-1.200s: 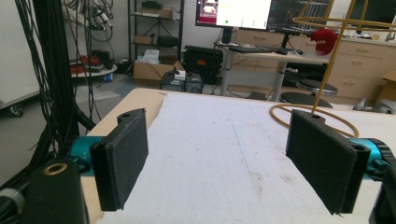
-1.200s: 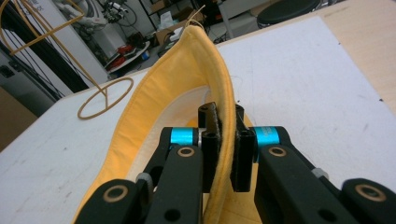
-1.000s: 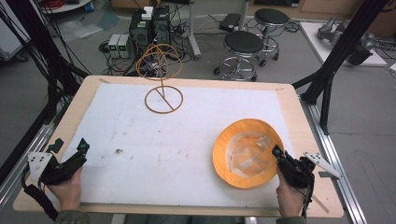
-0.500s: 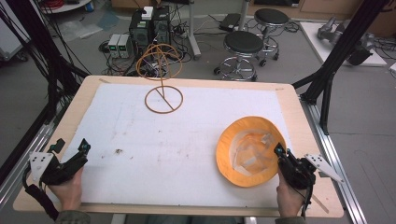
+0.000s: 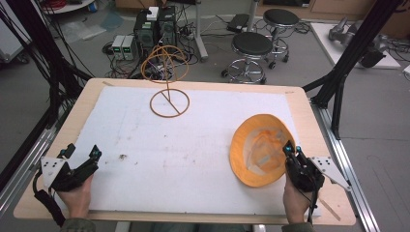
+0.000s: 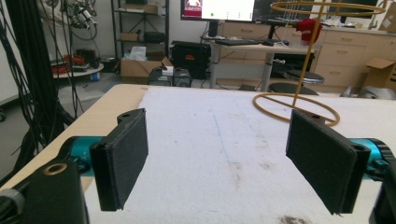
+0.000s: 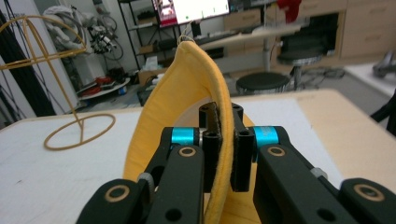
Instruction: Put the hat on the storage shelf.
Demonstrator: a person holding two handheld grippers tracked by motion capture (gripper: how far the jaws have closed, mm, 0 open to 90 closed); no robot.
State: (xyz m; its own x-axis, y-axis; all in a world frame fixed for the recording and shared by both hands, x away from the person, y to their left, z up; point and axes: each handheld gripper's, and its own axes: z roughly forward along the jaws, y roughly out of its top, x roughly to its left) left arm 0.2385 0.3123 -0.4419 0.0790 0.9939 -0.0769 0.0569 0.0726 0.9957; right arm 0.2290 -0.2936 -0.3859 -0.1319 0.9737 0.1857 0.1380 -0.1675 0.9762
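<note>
1. right gripper (image 7: 223, 140) fingers (image 7: 211, 135) clamped tight on the brim of the hat (image 7: 184, 93), brim pinched edge-on between the two black pads.
2. in the high view, right gripper (image 5: 290, 151) at the hat's (image 5: 258, 154) right rim, near the table's right front corner, held by a hand (image 5: 295, 198) coming in from the bottom edge.
3. hat orange-yellow, tipped up on its side, open hollow facing up and left in the high view, lower rim on the white mat (image 5: 193, 145).
4. left gripper (image 6: 219, 154) wide open, nothing between the pads, bare mat (image 6: 224, 140) below and ahead.
5. in the high view, left gripper (image 5: 80, 154) at the front left corner of the table (image 5: 309, 104), held by the other hand (image 5: 77, 198), well apart from the hat.
6. wire stand (image 5: 169, 101) at the far middle of the mat, ring base flat, thin stem rising to a wire dome; well apart from both grippers.
7. same stand (image 7: 79, 130) left of the hat in the right gripper view, and ahead to the right (image 6: 296, 107) in the left gripper view.
8. stools (image 5: 251, 46) and cables on the floor beyond the table.
</note>
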